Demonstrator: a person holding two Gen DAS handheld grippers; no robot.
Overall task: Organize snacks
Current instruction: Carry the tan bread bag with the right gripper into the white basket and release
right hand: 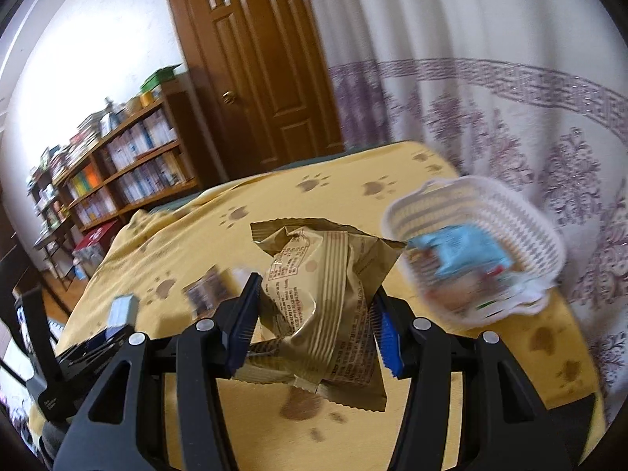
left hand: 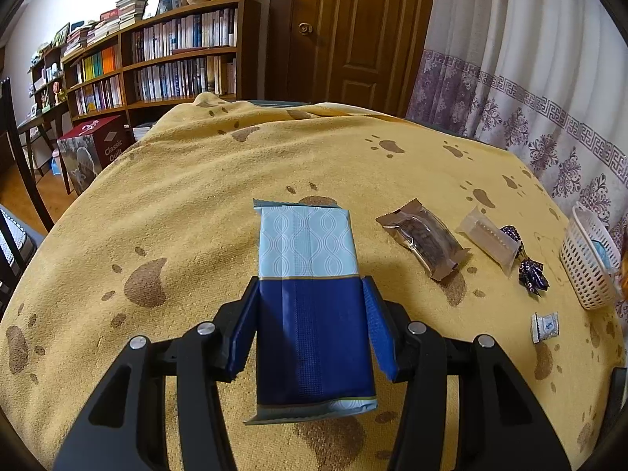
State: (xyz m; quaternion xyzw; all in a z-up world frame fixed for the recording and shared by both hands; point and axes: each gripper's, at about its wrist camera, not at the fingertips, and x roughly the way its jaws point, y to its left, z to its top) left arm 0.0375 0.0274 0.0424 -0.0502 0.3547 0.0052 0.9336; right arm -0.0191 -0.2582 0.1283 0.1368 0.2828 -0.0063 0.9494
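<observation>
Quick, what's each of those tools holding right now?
Left tool: closed on a blue snack packet.
Right tool: closed on a crinkled gold snack packet.

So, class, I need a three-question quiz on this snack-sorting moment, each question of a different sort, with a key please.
1. True or false: the left gripper is clamped on a blue and pale packet.
2. Multiple choice: the right gripper holds a) a purple candy, b) a gold wrapper, c) nothing.
3. Fill in: the white basket already holds a light ____ packet.

Key: 1 true. 2 b. 3 blue.
</observation>
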